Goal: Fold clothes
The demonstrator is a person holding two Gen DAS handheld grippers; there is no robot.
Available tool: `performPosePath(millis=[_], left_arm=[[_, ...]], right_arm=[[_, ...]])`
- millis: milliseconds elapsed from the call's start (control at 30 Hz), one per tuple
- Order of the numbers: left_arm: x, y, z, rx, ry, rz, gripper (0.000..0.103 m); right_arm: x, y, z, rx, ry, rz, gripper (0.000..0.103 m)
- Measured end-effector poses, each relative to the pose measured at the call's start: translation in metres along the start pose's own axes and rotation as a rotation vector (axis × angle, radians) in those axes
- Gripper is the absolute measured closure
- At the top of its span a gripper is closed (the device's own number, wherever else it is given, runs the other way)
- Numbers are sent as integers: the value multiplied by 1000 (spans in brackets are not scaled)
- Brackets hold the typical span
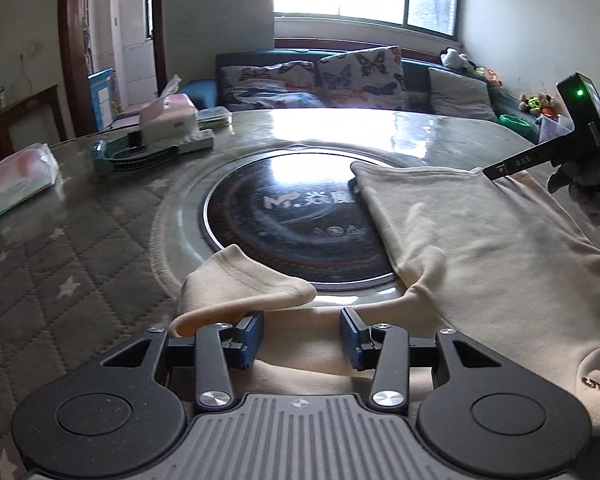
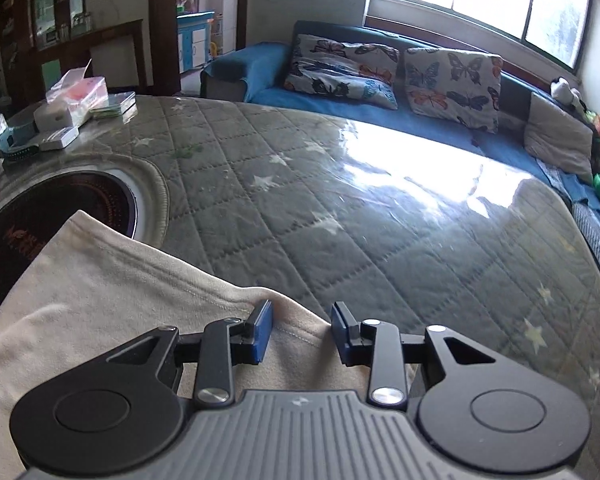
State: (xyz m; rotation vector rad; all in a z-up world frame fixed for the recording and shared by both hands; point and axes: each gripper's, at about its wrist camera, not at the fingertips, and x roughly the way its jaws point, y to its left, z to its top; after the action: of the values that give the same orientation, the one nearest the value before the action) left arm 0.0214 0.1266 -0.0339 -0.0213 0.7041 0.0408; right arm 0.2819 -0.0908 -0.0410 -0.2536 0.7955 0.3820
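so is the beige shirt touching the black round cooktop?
Touching: left wrist view shows the beige shirt draped over the right edge of the black cooktop.

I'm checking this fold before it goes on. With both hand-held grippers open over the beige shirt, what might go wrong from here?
1. The left hand-held gripper is open above bunched cloth beside the curled sleeve; closing could pinch several layers.
2. The beige shirt overlaps the glossy dark round plate, so it may slide when pulled.
3. The right hand-held gripper straddles only the hem; the grip may slip.
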Motion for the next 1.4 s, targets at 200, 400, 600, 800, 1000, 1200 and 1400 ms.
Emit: performPosePath(millis=[200, 400, 600, 800, 1000, 1200, 1400], left_arm=[[-10, 14, -2, -32, -11, 60, 58], [-13, 36, -9, -113, -22, 202, 57], [-15, 70, -15, -239, -19, 336, 54], [-15, 87, -15, -250, -22, 360, 53], [6, 86, 2, -103, 4, 353, 62], [24, 88, 14, -37, -2, 357, 64], [30, 90, 18, -11, -9, 358, 62]], right_arm=[[0, 11, 7, -40, -1, -13, 70], [-36, 27, -6, -107, -32, 33, 70], [-85, 60, -33, -214, -59, 127, 66], [-116, 92, -66, -301, -46, 216, 62], [-133, 119, -97, -372, -12, 283, 62], [-150, 156, -101, -462, -66, 379, 62], [-154, 202, -99, -534, -100, 510, 62]])
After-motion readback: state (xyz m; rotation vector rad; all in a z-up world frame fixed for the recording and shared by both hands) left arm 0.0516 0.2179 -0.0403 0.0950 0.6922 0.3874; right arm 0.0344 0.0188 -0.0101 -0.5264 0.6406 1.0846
